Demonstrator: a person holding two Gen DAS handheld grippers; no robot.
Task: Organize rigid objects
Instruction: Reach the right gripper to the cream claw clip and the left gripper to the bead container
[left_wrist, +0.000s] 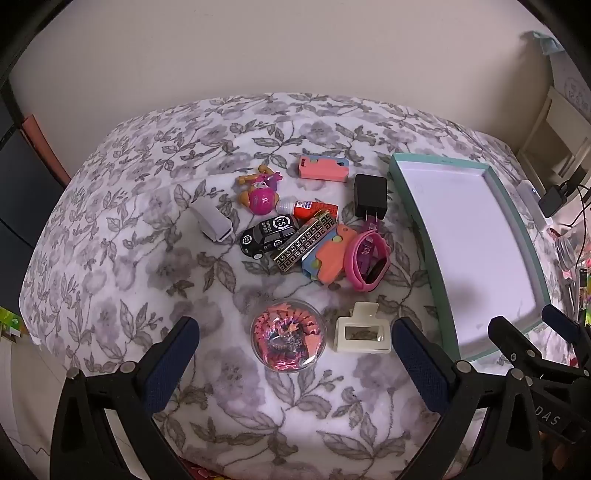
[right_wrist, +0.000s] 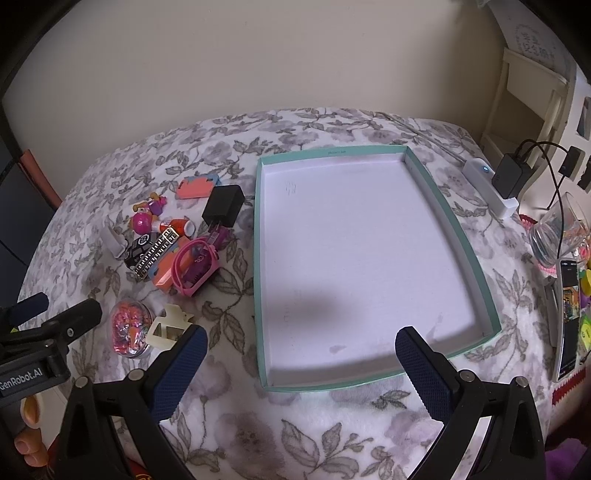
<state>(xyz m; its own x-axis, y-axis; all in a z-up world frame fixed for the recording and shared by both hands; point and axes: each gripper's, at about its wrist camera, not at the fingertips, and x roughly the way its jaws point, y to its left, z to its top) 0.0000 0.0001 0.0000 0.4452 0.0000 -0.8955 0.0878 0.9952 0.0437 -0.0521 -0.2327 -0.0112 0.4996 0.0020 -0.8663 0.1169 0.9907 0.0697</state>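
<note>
Your left tongs (left_wrist: 295, 354) hang released above the floral blanket (left_wrist: 129, 221), jaws spread wide with nothing between the pads; directly under the gap sits a clear round case of pink bits (left_wrist: 288, 338), and just beside it on the right a cream hair claw (left_wrist: 362, 328). Your right tongs (right_wrist: 301, 365) are likewise released and empty, poised over the near edge of the teal-rimmed box lid (right_wrist: 458, 236), whose white floor holds nothing. The loose things lie in a cluster left of the lid: a black toy car (left_wrist: 267, 236) touching a gold patterned bar (left_wrist: 306, 242), which leans against an orange and blue case (left_wrist: 325, 258); a pink watch band (left_wrist: 367, 258) presses on that case's right side. Beyond them you see a black charger plug (left_wrist: 370, 197) close to the lid's corner, a small glue bottle (left_wrist: 306, 208), a pink figure toy (left_wrist: 258, 192), a second orange case (left_wrist: 324, 169), and a white oblong block (left_wrist: 212, 219) set apart to the left. In the right wrist view a white power strip (right_wrist: 487, 188) and a glass (right_wrist: 557, 236) stand at the far right edge.
</note>
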